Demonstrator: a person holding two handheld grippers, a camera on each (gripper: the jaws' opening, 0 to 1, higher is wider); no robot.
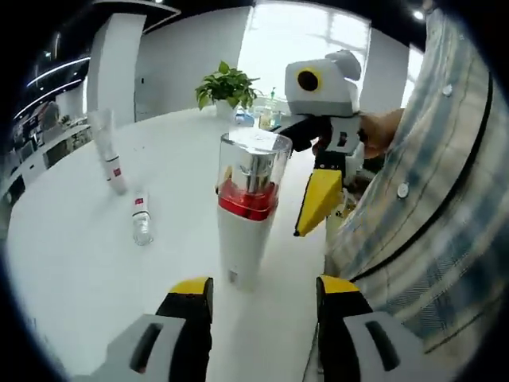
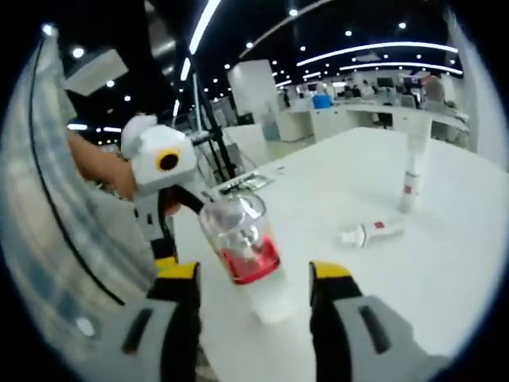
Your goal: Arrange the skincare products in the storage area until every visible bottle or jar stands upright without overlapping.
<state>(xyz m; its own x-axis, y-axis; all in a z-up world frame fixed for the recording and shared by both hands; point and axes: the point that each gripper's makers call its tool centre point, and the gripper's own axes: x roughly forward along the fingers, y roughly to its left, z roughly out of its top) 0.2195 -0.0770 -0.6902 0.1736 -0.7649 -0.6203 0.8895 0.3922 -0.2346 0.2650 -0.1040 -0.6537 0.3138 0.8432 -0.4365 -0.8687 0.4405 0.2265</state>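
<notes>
Left gripper (image 1: 264, 306) at bottom of view, yellow-tipped jaws apart w/ nothing between them. Just ahead, a pump bottle (image 1: 250, 208) stands upright on the white table (image 1: 71, 263) — clear cap, red band, white body. Right gripper (image 1: 318, 199) comes in from the right, beside the bottle's top, held by a hand (image 1: 382, 131); yellow jaw points down. Left, farther off: small bottle (image 1: 141, 220) lying on its side, tall tube (image 1: 107, 153) upright beyond it. Potted plant (image 1: 227, 86) at far edge. Plaid shirt (image 1: 433, 215) along right.

Three skincare bottles (image 1: 249, 208) on the table, one potted plant (image 1: 227, 86)
</notes>
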